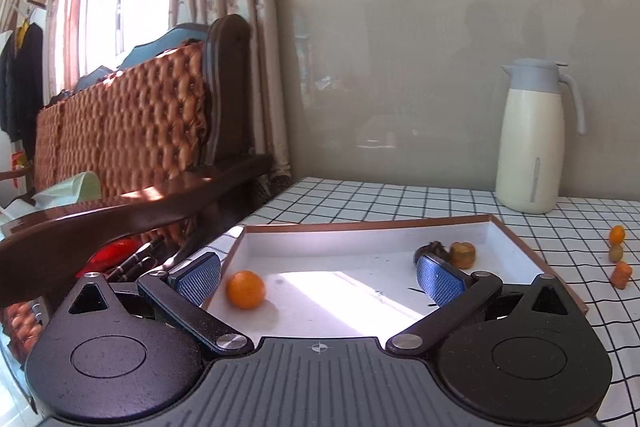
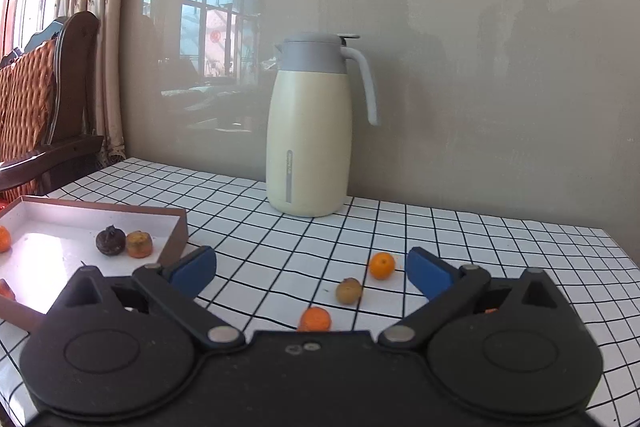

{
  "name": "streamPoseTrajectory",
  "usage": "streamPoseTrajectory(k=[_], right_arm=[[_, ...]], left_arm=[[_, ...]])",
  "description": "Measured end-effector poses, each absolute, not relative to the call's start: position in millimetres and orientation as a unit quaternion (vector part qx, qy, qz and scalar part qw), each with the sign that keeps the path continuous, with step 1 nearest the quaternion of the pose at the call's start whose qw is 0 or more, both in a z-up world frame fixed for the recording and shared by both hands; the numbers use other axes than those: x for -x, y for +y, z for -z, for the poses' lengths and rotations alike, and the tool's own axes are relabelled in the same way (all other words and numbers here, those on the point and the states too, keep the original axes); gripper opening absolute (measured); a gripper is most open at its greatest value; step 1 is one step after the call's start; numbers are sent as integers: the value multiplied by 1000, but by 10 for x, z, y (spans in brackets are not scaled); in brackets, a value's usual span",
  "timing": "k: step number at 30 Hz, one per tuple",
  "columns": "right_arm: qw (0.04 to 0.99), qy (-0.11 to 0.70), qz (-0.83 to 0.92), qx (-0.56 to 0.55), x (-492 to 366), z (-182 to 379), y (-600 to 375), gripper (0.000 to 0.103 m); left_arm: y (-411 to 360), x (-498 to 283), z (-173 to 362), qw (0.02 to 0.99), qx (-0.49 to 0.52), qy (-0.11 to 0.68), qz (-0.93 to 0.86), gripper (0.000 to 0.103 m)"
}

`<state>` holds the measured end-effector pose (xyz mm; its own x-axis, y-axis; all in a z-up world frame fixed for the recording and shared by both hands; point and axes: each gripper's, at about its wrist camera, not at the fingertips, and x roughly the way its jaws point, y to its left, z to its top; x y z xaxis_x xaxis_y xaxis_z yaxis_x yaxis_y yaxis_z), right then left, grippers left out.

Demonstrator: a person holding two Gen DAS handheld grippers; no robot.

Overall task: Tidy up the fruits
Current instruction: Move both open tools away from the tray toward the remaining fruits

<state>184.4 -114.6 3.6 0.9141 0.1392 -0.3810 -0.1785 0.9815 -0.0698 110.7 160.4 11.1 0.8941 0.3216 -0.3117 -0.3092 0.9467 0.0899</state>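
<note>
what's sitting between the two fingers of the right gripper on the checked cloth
In the right wrist view, the open right gripper frames three loose fruits: an orange one farthest, a brownish-green one in the middle, and another orange piece nearest.

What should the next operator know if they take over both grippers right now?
Left gripper: open, empty, over the box.
Right gripper: open, empty, over the checked tablecloth, facing the loose fruits.
In the box: an orange near the left side, a dark fruit and a brownish-orange one side by side; something orange shows at the near edge, unclear.
Left on the cloth: small orange, greenish-brown fruit, orange piece.
Thermos jug stands behind, untouched.
</note>
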Motion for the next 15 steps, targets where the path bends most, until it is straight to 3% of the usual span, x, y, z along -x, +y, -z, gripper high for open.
streamPoseTrajectory(k=[15], right_arm=[[973, 213, -46, 77, -1675, 79, -1662, 89]], left_arm=[[683, -1364, -145, 985, -44, 151, -74, 103]])
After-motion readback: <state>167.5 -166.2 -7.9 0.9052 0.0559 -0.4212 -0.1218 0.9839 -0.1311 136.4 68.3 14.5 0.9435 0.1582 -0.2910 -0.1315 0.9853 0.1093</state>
